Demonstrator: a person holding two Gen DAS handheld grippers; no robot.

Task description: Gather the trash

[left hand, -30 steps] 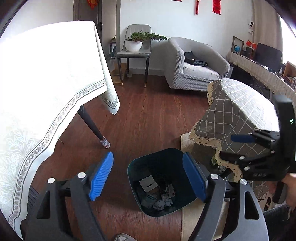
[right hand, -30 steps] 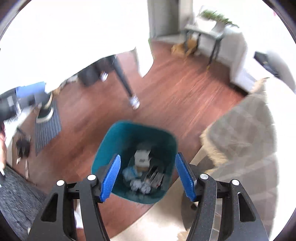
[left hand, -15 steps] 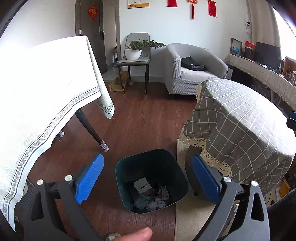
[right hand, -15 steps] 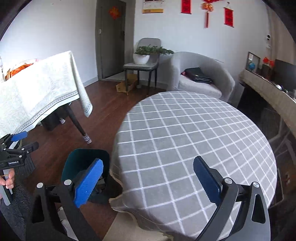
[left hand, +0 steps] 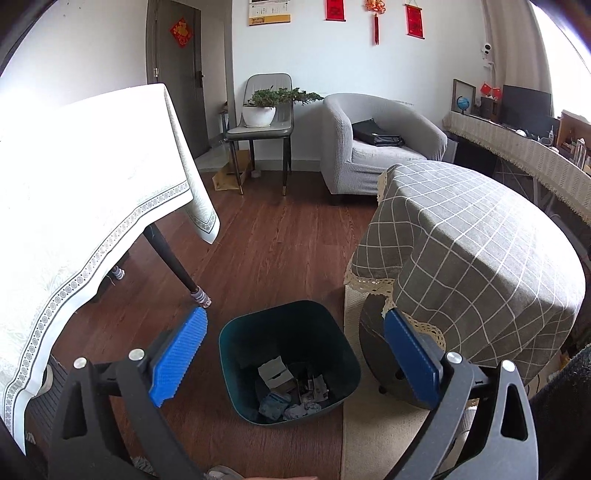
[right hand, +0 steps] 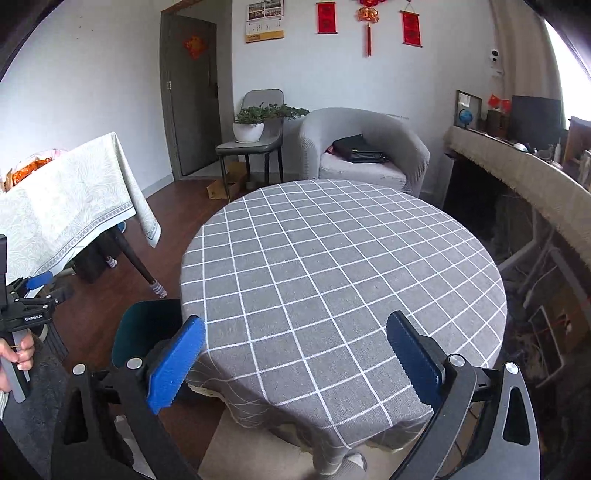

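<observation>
Left wrist view shows me the bin [left hand: 289, 363] on the floor just below and ahead of my left gripper [left hand: 295, 363], both grippers empty and spread wide, while my right gripper [right hand: 295, 363] faces the bare table [right hand: 343, 266].

Daylit white walls [right hand: 92, 74] with red hangings [right hand: 326, 17] enclose a dark wood floor [left hand: 273, 251], grey tub armchair [right hand: 364, 147] and grey checked-cloth round table [right hand: 332, 273].
</observation>
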